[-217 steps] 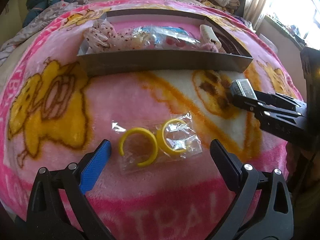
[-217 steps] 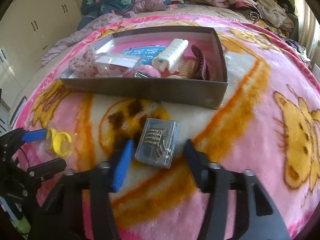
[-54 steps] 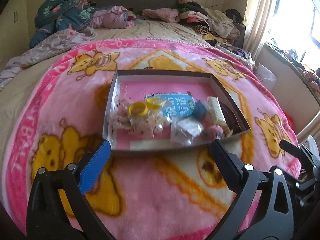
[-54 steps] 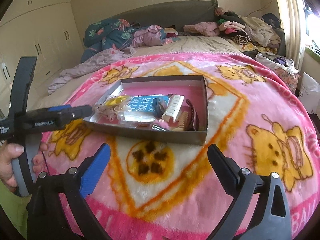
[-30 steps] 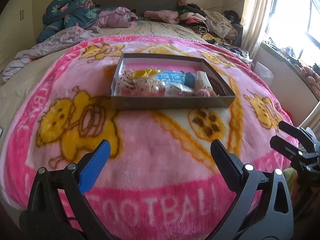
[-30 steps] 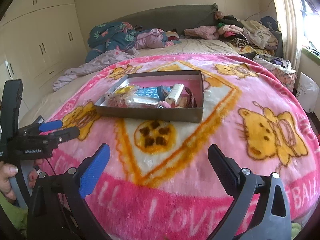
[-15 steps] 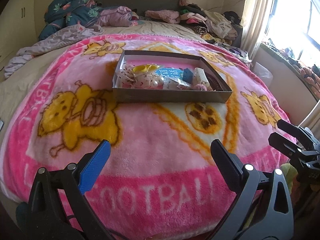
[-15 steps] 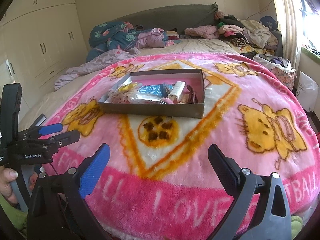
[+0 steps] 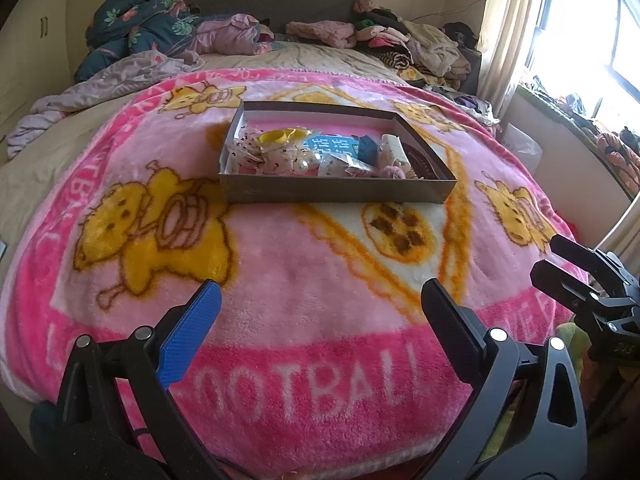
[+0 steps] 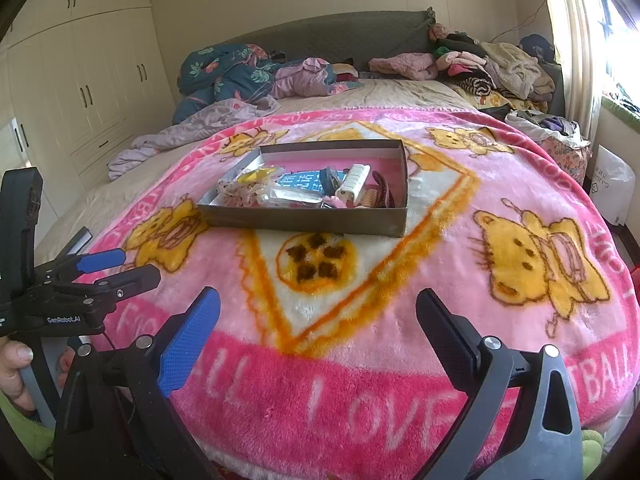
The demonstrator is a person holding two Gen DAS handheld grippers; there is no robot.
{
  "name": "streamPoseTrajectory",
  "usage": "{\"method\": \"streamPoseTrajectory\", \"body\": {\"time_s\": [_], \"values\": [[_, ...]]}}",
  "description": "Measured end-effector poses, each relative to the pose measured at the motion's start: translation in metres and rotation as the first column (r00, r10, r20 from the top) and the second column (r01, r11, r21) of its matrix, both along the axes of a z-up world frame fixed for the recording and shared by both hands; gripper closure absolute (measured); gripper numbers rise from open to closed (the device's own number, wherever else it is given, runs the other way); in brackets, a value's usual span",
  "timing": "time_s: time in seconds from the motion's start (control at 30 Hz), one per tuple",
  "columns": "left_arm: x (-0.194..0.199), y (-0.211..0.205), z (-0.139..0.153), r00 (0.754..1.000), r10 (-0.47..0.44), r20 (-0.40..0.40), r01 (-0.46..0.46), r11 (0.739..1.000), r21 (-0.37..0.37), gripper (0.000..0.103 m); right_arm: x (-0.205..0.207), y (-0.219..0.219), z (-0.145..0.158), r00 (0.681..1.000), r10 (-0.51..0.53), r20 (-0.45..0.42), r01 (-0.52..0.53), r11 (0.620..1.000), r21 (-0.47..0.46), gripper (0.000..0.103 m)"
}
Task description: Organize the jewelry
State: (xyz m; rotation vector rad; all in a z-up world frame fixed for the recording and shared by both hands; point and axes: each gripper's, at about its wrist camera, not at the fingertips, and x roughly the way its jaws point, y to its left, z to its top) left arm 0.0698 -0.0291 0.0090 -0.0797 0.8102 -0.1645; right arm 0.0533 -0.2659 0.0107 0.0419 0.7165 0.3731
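Pink blanket [image 9: 280, 272] lies bare between box [image 9: 336, 194] and both grippers' wide-spread, empty fingers [image 9: 188, 338] [image 10: 444, 336].

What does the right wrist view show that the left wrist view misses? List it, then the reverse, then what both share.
Only the right wrist view: white wardrobe doors and the person's hand holding the left gripper. Only the left wrist view: the bright window and the right gripper at the frame's edge. Both: the pink blanket, the open box holding the yellow rings, and open jaws holding nothing.

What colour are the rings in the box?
Yellow rings, clearest in the left wrist view.
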Motion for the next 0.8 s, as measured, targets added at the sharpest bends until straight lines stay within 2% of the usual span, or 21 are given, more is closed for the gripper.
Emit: {"method": "streamPoseTrajectory", "body": {"time_s": [0.8], "values": [[-0.0007, -0.0013, -0.0010, 1.000, 0.006, -0.003, -0.006, 1.000, 0.010, 0.009, 0.0022, -0.0065, 0.0013, 1.000, -0.012, -0.008, 0.012, 1.000, 0.001, 0.005]]}}
